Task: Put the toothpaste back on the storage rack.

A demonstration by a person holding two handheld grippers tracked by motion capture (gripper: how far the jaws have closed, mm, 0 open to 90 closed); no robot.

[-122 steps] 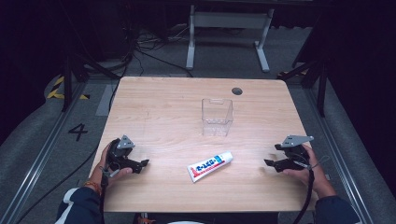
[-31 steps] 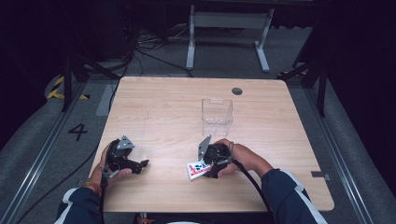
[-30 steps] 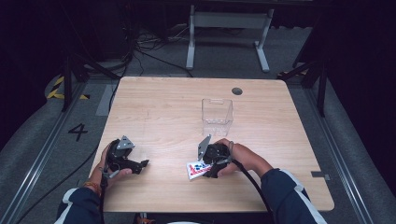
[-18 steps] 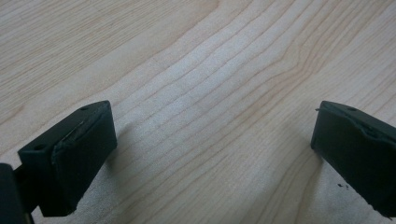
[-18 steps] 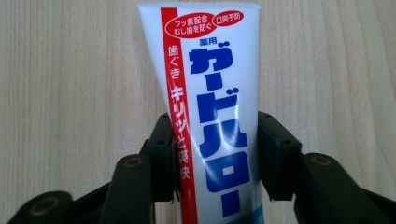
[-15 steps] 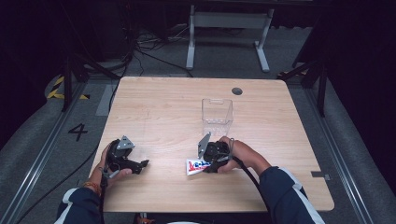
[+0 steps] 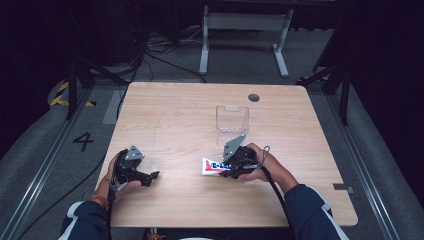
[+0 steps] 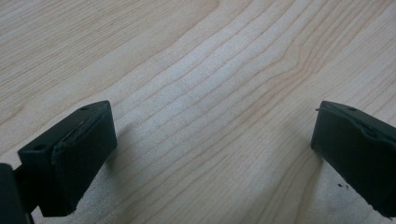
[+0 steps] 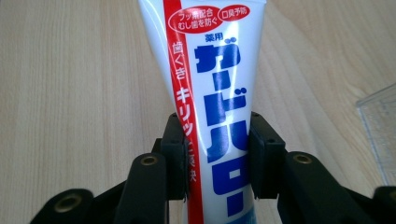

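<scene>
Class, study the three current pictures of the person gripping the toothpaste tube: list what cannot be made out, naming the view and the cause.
1. Toothpaste tube, right gripper view: both ends are cut off by the picture's top and bottom edges.
2. Tube print, high view: too small to read.
3. Right gripper, high view: the hand covers where its pads meet the tube.
4. Clear box, right gripper view: cut off by the right edge.

Clear plastic box (image 7: pixel 232 118) on wooden table (image 7: pixel 165 115), grey floor with painted 4 (image 7: pixel 83 141), metal stand (image 7: pixel 243 22)
</scene>
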